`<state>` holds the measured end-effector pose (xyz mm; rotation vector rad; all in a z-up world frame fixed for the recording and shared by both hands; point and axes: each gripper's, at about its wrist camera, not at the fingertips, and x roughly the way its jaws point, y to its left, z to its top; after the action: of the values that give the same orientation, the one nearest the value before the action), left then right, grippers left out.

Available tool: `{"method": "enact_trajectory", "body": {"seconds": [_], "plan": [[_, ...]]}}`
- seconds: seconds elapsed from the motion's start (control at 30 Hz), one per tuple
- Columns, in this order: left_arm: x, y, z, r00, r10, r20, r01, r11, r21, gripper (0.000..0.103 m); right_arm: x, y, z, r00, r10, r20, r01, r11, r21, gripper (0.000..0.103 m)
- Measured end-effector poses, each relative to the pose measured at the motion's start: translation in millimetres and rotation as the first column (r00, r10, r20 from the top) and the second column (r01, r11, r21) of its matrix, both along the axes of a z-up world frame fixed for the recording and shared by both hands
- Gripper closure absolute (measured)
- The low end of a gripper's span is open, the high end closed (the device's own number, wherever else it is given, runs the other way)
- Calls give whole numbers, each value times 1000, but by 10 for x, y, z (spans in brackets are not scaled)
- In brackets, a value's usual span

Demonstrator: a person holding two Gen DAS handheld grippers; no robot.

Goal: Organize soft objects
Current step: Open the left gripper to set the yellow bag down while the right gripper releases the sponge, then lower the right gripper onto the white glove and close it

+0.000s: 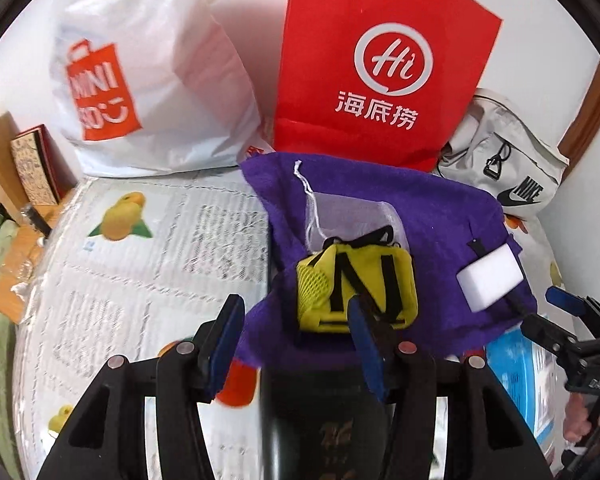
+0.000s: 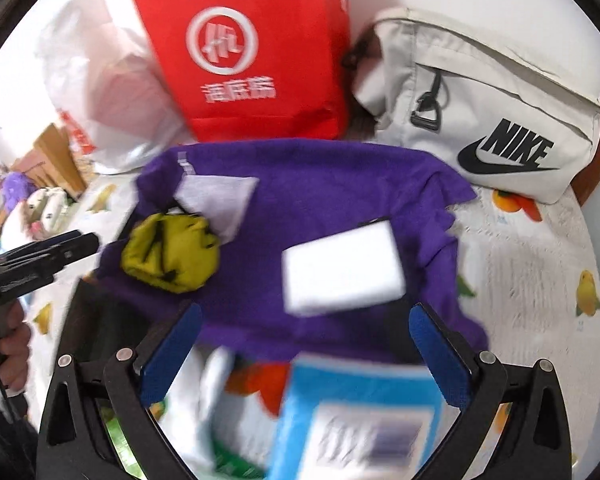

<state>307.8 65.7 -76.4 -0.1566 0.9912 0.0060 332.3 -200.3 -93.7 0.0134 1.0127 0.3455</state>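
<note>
A purple cloth [image 1: 440,216] lies spread on the fruit-print table cover [image 1: 140,272]. On it rest a yellow mesh pouch [image 1: 356,284] with black straps, a white sponge block [image 1: 490,280] and a sheer white drawstring bag [image 1: 352,212]. My left gripper [image 1: 294,303] hangs open just above the cloth's near edge, nothing between its blue pads, the pouch right ahead. In the right wrist view my right gripper [image 2: 305,310] stands wide open with the sponge [image 2: 342,268] just beyond its tips. The pouch [image 2: 172,254] sits to the left on the cloth [image 2: 320,184].
At the back stand a red paper bag [image 1: 380,60], a white Miniso plastic bag [image 1: 148,72] and a pale Nike pouch [image 2: 492,120]. A blue-and-white packet [image 2: 360,412] lies under the right gripper. Books and boxes [image 1: 32,172] line the far left edge.
</note>
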Motion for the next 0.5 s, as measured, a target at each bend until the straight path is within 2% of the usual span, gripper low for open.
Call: {"method": "enact_trajectory", "body": {"seconds": [0.1, 0.23, 0.33, 0.5], "plan": [[-186, 50, 36, 1000, -3, 0, 3, 1000, -27, 52, -261, 74, 67, 1000, 11, 19, -11, 1000, 24, 3], [-407, 108, 63, 1000, 2, 3, -2, 1000, -23, 52, -563, 246, 84, 998, 62, 33, -63, 998, 19, 11], [-557, 177, 55, 1000, 7, 5, -7, 999, -39, 52, -748, 314, 55, 996, 84, 19, -84, 996, 17, 17], [-796, 307, 24, 1000, 22, 10, -21, 997, -74, 52, -1020, 454, -95, 993, 111, -31, -111, 994, 2, 21]]}}
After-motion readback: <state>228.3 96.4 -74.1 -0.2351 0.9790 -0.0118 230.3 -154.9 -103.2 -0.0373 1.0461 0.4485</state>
